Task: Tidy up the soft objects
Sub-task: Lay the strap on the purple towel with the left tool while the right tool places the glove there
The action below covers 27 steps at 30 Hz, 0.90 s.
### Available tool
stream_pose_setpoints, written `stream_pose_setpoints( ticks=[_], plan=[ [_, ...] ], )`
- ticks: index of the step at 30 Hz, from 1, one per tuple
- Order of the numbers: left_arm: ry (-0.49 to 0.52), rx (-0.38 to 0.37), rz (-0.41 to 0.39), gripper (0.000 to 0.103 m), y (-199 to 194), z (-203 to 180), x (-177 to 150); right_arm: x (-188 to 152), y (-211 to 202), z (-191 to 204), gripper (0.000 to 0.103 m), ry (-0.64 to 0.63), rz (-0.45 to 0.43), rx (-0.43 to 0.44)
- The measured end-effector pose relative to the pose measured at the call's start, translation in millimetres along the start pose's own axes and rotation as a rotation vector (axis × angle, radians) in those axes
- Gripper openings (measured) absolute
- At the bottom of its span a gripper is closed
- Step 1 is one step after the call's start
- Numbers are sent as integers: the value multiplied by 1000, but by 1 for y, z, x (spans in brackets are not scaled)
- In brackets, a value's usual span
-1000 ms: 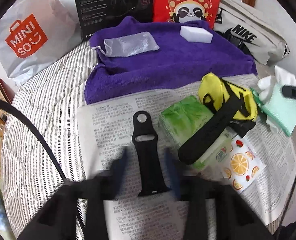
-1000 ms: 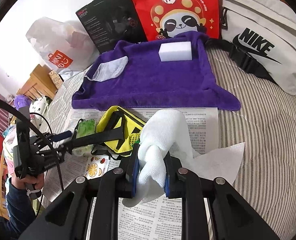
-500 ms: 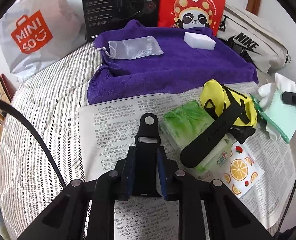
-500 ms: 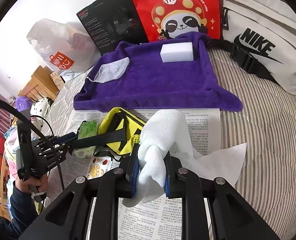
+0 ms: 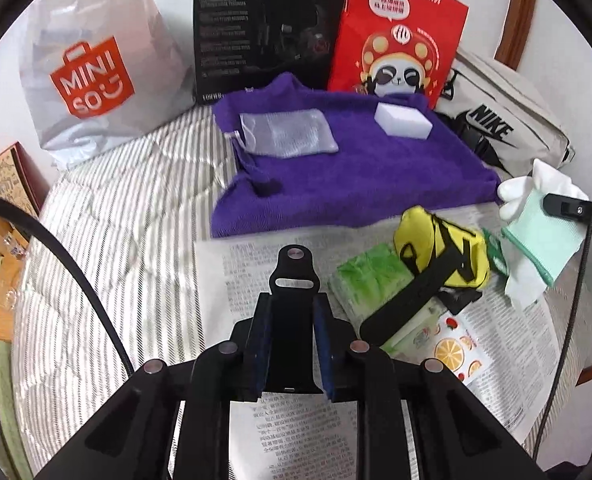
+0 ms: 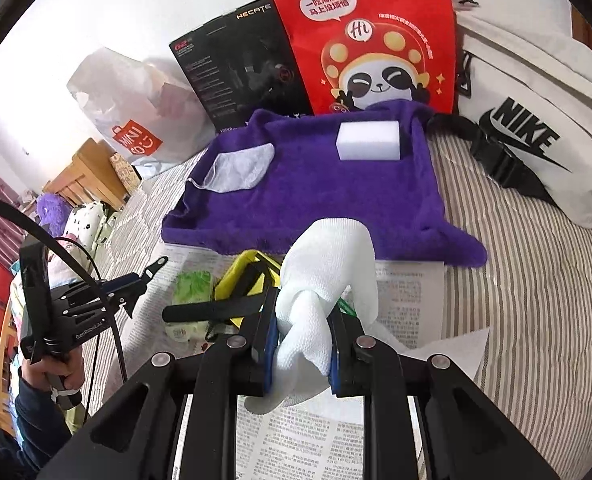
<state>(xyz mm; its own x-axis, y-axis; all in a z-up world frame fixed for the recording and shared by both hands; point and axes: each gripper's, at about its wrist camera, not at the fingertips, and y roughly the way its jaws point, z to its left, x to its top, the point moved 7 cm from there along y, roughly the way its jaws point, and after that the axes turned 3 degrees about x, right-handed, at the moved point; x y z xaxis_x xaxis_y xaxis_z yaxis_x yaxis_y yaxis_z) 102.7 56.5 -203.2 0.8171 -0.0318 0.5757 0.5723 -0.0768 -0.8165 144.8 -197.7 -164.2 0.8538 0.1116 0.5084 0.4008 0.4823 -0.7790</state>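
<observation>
The white plastic bag (image 5: 95, 80) reads MINISO; the black box (image 5: 263, 28) HECATE and EDIFIER; the pale waist bag (image 6: 536, 136) NIKE; the left tongs (image 6: 135, 286) GenRobot.AI.

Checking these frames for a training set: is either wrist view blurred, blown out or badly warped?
Left wrist view: sharp; the black strap between the left gripper fingers is crisp, and newspaper print is resolved. Right wrist view: sharp on the white cloth in the right gripper, but the wall at upper left is overexposed. Both show fisheye bending and dark corners.
</observation>
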Motion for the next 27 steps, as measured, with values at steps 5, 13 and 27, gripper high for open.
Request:
stream_pose_setpoints(
  ticks=[5,13,27],
  plan=[
    [-4,-15,-23,20,-9,2,13,10,0,0,20,1,-15,6],
    [-1,-16,-49,20,-12,3,34,23,7,-9,20,18,-25,0],
    [10,-35,-74,20,2,0,78,60,21,-26,20,33,-46,-21]
  ],
)
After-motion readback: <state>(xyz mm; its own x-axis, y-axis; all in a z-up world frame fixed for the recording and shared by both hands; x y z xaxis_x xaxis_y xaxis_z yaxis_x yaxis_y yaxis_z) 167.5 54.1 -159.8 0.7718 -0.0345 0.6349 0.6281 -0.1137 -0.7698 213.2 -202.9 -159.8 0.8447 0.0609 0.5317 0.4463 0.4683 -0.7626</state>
